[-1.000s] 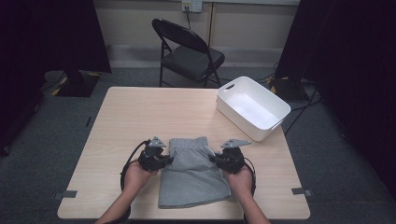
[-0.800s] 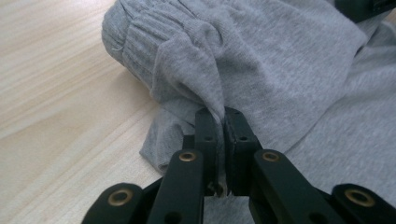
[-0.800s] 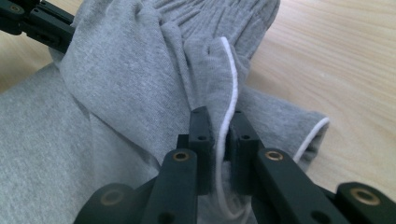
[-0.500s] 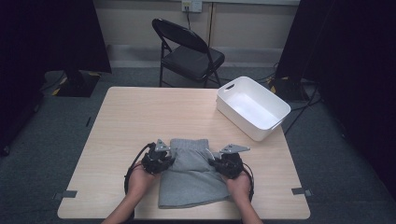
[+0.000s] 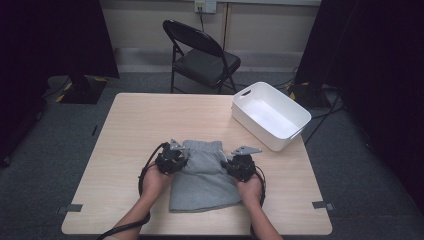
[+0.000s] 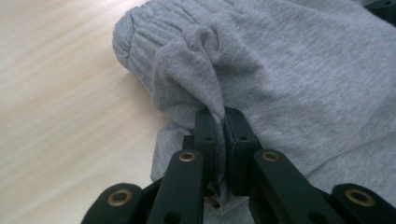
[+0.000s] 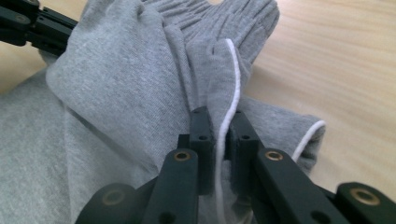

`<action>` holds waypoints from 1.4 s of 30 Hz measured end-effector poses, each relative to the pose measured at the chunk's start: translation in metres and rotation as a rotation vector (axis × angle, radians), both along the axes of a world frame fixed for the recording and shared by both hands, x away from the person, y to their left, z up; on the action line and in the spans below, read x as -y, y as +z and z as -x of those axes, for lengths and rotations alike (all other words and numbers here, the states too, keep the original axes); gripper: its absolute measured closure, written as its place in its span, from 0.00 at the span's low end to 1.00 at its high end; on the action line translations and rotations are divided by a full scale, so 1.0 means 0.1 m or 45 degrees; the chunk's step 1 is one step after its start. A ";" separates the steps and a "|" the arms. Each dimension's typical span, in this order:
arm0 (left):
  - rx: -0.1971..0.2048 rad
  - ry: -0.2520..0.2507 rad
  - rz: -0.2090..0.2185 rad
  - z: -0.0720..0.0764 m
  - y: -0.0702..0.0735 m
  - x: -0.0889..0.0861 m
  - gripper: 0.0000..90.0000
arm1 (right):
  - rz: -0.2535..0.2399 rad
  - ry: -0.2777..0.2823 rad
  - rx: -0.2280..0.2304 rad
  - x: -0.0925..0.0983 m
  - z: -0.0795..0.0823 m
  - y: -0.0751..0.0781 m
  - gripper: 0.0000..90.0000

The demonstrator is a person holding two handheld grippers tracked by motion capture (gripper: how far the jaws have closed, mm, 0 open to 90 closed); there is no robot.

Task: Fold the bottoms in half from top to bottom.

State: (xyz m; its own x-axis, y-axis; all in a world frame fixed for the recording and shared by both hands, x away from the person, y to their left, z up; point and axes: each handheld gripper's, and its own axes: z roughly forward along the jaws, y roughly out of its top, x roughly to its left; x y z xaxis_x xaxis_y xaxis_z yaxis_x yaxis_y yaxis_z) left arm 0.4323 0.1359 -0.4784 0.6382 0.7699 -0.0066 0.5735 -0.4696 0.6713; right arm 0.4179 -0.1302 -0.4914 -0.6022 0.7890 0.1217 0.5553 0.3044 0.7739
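A grey garment [image 5: 202, 175] with an elastic waistband lies folded on the near half of the wooden table [image 5: 150, 125]. My left gripper [image 5: 172, 160] is shut on a fold of the grey fabric [image 6: 261, 70] at its left side, jaws pinched together on the cloth. At the garment's right side my right gripper [image 5: 239, 164] is shut on a fabric edge with white piping [image 7: 232, 93]. The waistband end [image 7: 219, 18] is bunched and lifted between the two grippers. The left gripper's black jaw tips [image 7: 28, 23] show at the far side in the right gripper view.
A white plastic bin [image 5: 270, 115] stands at the table's far right. A black folding chair [image 5: 200, 55] is behind the table. Bare tabletop lies to the left and beyond the garment. Dark curtains hang on both sides of the room.
Both grippers have drawn toward the near edge with the garment's top end in them, folding it back over the rest. The garment now looks shorter.
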 end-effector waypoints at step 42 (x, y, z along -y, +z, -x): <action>0.031 -0.036 0.001 0.33 -0.03 -0.02 0.95 | -0.052 -0.011 0.036 0.10 0.25 -0.05 0.89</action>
